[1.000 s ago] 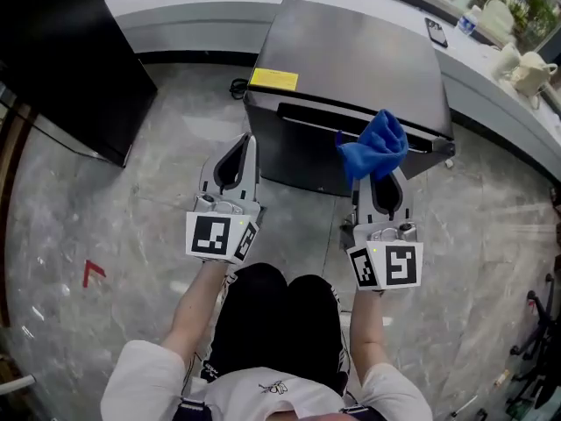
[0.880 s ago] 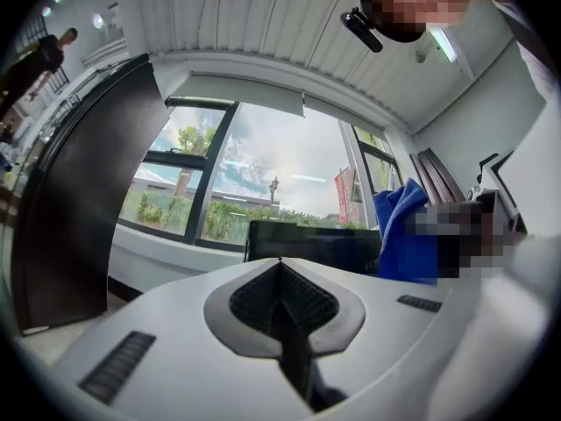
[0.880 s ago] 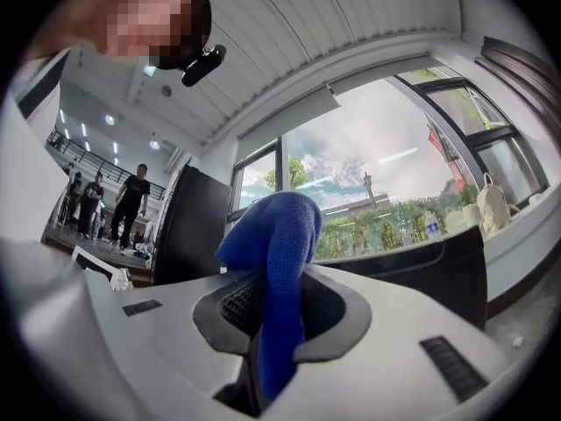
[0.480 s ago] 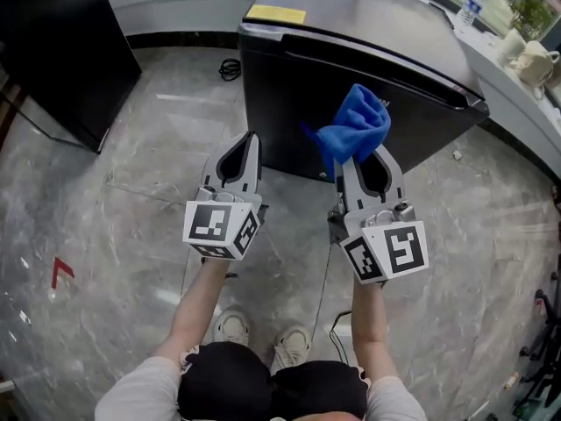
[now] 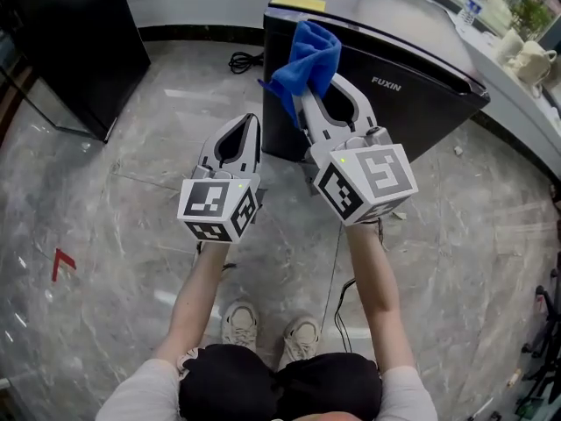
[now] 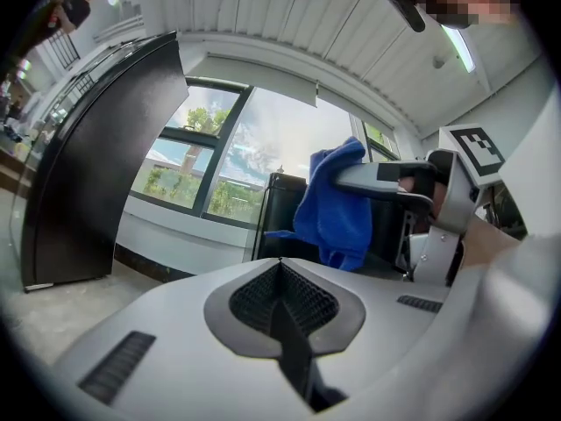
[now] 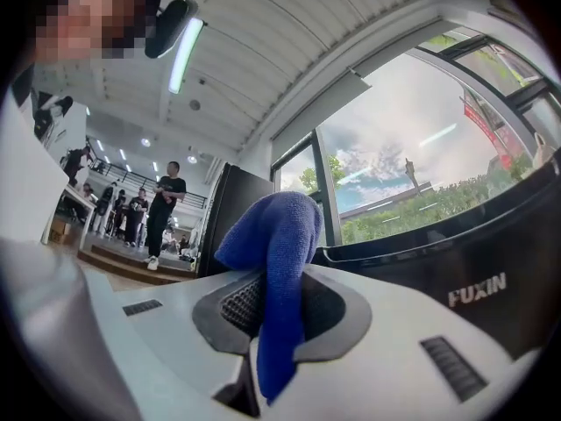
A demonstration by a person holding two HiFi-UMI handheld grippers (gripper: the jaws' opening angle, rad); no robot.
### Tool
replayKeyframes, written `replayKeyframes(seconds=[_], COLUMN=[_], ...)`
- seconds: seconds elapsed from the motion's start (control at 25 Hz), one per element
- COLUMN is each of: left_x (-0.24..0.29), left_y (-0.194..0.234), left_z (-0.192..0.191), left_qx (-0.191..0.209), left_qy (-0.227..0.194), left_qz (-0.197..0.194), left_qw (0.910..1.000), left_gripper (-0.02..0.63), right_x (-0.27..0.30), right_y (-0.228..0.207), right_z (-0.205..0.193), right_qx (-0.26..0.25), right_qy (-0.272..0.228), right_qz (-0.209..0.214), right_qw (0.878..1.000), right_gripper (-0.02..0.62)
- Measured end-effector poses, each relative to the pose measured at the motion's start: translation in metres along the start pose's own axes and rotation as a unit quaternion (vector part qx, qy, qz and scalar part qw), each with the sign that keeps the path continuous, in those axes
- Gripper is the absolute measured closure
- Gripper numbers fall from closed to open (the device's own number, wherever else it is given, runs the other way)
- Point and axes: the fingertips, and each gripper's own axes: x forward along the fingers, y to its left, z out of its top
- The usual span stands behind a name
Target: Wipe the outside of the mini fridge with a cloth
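Gripping the blue cloth (image 5: 308, 55) with its jaws clamped together on a fold of it, the right gripper (image 5: 314, 95) points at the upper front edge of the black mini fridge (image 5: 421, 103). Most of the cloth bunches up over and past the fingertips, and a tail hangs back down between the fingers. Bunched like that it makes a soft pad ahead of the fingers, likely so fabric rather than plastic meets the fridge. The cloth looks right at the fridge's top front corner, but I can't confirm contact. The left gripper (image 5: 248, 125) has its jaws fully closed with nothing between them. It is held lower, beside the right one, with the fridge front ahead of its fingertips and not touching. It looks parked out of the way, since the wipe needs only one tool. My read: the wipe is at or just before its first stroke, and the door front, top and sides beyond the fingers look yet to be done.
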Motion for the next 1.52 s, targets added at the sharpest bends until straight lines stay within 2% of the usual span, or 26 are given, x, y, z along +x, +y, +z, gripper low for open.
replayKeyframes(seconds=[0.2, 0.32, 0.6, 1.16, 1.52], left_x=[-0.009, -0.011, -0.001, 0.021, 0.035], left_y=[0.026, 0.039, 0.035, -0.016, -0.057], left_z=[-0.004, -0.011, -0.024, -0.037, -0.043], left_qx=[-0.013, -0.027, -0.028, -0.014, -0.013], left_qy=[0.000, 0.005, 0.016, 0.031, 0.036], left_qz=[0.019, 0.028, 0.020, -0.025, -0.061], left_qw=[0.9997, 0.9992, 0.9993, 0.9991, 0.9974], left_gripper=[0.601, 0.601, 0.601, 0.601, 0.601], right_x=[0.047, 0.069, 0.073, 0.013, -0.060], right_y=[0.012, 0.008, -0.012, -0.062, -0.125], right_z=[-0.020, -0.034, -0.041, -0.025, -0.010], right_qx=[-0.010, -0.021, -0.043, -0.035, -0.034], right_qy=[0.032, 0.053, 0.052, 0.021, 0.012], right_qz=[0.009, -0.012, -0.067, -0.115, -0.190], right_qw=[0.999, 0.998, 0.995, 0.993, 0.981], right_gripper=[0.514, 0.514, 0.514, 0.514, 0.514])
